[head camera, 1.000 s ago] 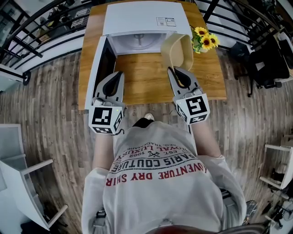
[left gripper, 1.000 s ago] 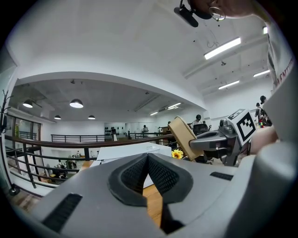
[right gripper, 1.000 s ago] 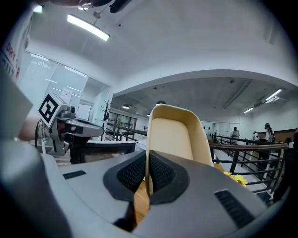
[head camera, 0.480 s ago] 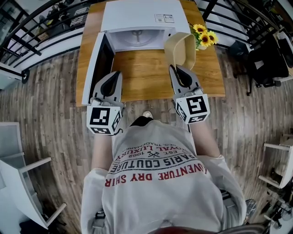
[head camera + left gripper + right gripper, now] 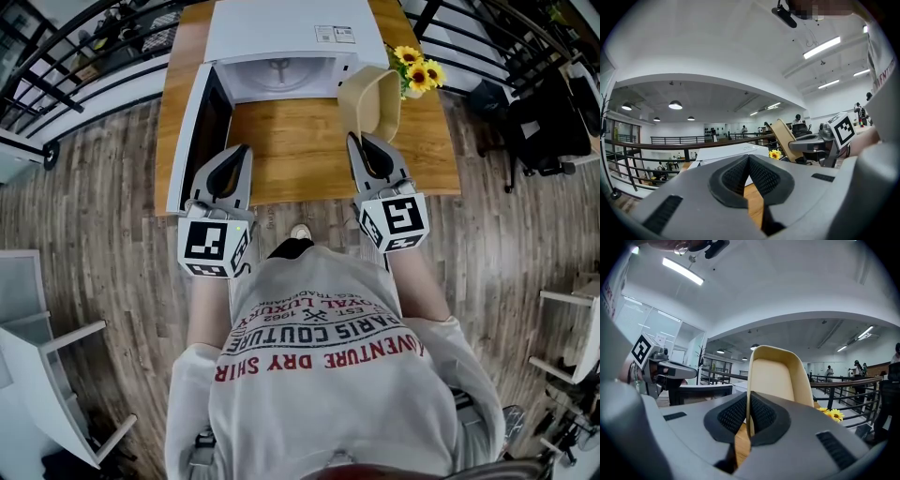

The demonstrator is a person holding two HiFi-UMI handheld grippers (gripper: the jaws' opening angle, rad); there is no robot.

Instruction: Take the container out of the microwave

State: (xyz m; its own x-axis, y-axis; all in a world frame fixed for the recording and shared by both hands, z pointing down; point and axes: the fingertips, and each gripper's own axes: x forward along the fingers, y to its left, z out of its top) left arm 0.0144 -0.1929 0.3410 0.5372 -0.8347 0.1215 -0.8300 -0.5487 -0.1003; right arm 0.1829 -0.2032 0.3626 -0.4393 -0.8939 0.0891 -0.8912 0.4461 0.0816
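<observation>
The beige container (image 5: 368, 101) hangs tilted over the wooden table (image 5: 291, 155), just outside the open microwave (image 5: 281, 33) — its rim clenched by the right gripper (image 5: 361, 141). The left gripper (image 5: 236, 152) is closed on nothing, beside the microwave door (image 5: 214, 122).

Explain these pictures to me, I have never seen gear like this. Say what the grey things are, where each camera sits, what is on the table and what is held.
No robot here: a person holds a two-jaw gripper in each hand. The head view comes from a camera on the person's head, looking down; the two gripper views come from cameras riding on the grippers. On the wooden table stand a white microwave, its door open, and sunflowers. The right gripper is shut on the rim of a beige container, outside the microwave. The left gripper is shut and empty.
</observation>
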